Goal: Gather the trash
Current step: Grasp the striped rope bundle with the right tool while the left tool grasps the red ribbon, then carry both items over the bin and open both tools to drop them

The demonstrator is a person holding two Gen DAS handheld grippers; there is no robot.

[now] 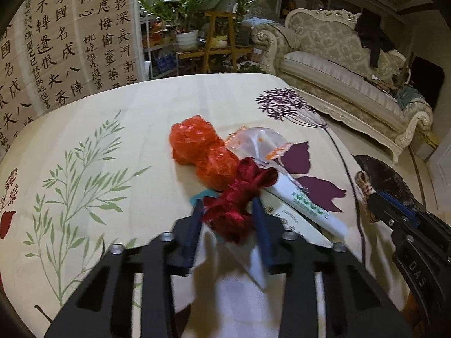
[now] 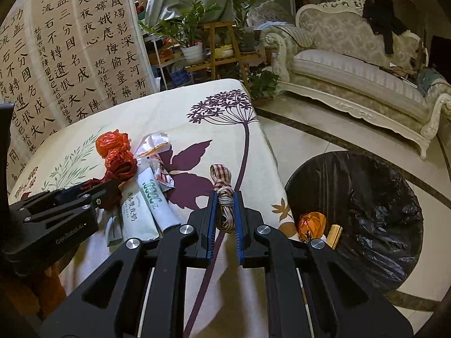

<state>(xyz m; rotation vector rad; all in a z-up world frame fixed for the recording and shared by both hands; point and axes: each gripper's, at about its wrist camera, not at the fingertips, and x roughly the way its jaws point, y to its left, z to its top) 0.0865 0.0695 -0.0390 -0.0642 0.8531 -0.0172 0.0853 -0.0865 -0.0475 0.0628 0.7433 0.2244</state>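
Closest to my left camera, the left gripper (image 1: pixel 228 211) has its fingers pinching a dark red ribbon bundle (image 1: pixel 236 205) on the desk (image 1: pixel 112 112). On my right camera, the right gripper (image 2: pixel 225 211) squeezes a checked ribbon bundle (image 2: pixel 224 197). Beside the desk, the black-lined bin (image 2: pixel 380 211) holds an orange wrapper (image 2: pixel 311 222).

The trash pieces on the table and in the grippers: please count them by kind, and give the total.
Crumpled orange plastic bag: 1
Dark red ribbon bundle, between the fingers of the left gripper: 1
Striped ribbon bundle, in the right gripper: 1
Clear torn wrapper: 1
White packets with green print: 2
Total: 6
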